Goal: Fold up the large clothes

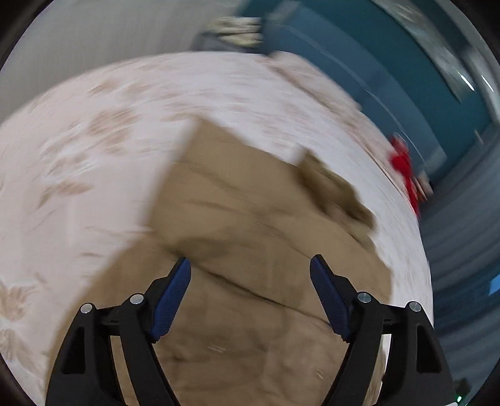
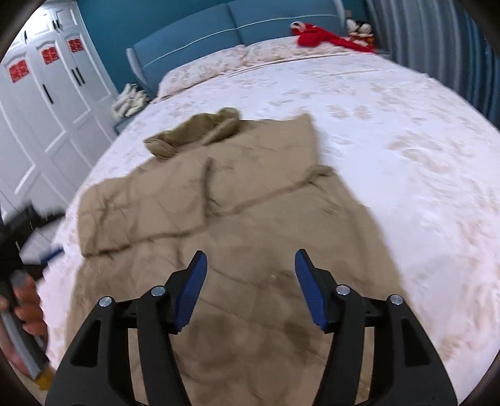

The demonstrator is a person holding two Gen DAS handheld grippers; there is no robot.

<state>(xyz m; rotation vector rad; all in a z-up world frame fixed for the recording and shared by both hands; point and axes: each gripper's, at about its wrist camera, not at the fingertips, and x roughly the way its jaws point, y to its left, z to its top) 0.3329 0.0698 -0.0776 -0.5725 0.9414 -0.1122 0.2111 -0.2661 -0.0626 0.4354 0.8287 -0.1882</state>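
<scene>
Right wrist view: the tan coat (image 2: pixel 218 218) lies spread on the bed (image 2: pixel 406 140), hood at 11 o'clock. Right tool (image 2: pixel 250 265) and left tool (image 1: pixel 250 271) gape empty above it. Pinch one layer at the hem, lift evenly.

A wide bed (image 2: pixel 390 131) with a pale floral cover fills the room, its blue padded headboard (image 2: pixel 218 28) against a teal wall (image 2: pixel 103 18). White wardrobe doors (image 2: pixel 47 103) stand to the left, grey curtains (image 2: pixel 437 31) at right
</scene>
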